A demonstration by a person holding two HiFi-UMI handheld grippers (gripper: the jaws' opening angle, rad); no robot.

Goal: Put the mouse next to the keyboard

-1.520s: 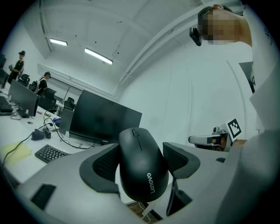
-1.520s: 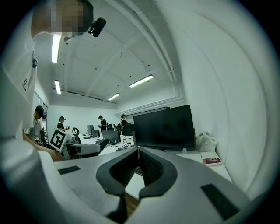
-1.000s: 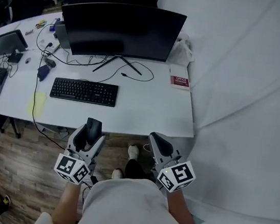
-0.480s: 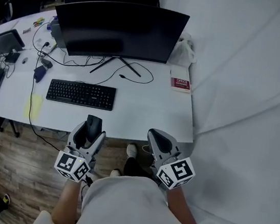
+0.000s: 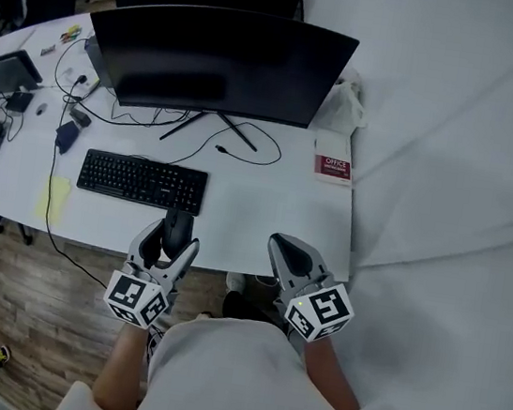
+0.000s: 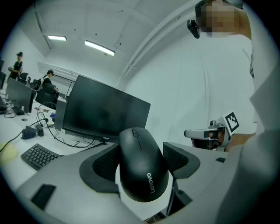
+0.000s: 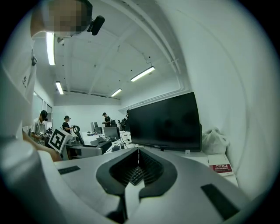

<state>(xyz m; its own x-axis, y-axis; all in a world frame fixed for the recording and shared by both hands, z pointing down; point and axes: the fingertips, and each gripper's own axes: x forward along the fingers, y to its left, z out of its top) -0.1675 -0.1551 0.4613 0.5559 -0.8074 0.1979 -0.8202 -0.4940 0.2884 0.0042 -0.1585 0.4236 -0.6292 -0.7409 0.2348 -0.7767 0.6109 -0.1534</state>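
At the far left of the head view, a small dark tilted screen (image 5: 5, 74) and some black cables (image 5: 77, 98) are lying on the long white desk (image 5: 265, 210), and a pale yellow paper note (image 5: 49, 197) is lying near the front edge. Right of the note, a flat black keyboard (image 5: 142, 180) is resting parallel to that edge, in front of a wide black curved monitor (image 5: 222, 62) that is standing on a thin two-legged foot.

The left gripper (image 5: 172, 240), grey with a marker cube at its back, is hanging over the near edge of the desk. Its jaws are pressing from both sides on a black oval computer mouse with a scroll wheel (image 5: 175, 231). The left gripper view is showing this clearly: the dark ribbed pads (image 6: 106, 162) are touching the flanks of the mouse (image 6: 142, 164), whose wheel end is pointing toward the monitor (image 6: 103, 114). In the head view the mouse is sitting just on the near side of the keyboard's right end, close to it.

Further right, the right gripper (image 5: 283, 250) is waiting near the desk edge, well apart from the mouse. In the right gripper view its jaws are meeting at the tips (image 7: 138, 151) and are gripping nothing.

Behind it, a red and white booklet (image 5: 335, 168) is lying near the right end of the desk, and a crumpled white plastic bag (image 5: 346, 108) is sitting beside the monitor. A big white cloth (image 5: 459, 180) is covering everything to the right.
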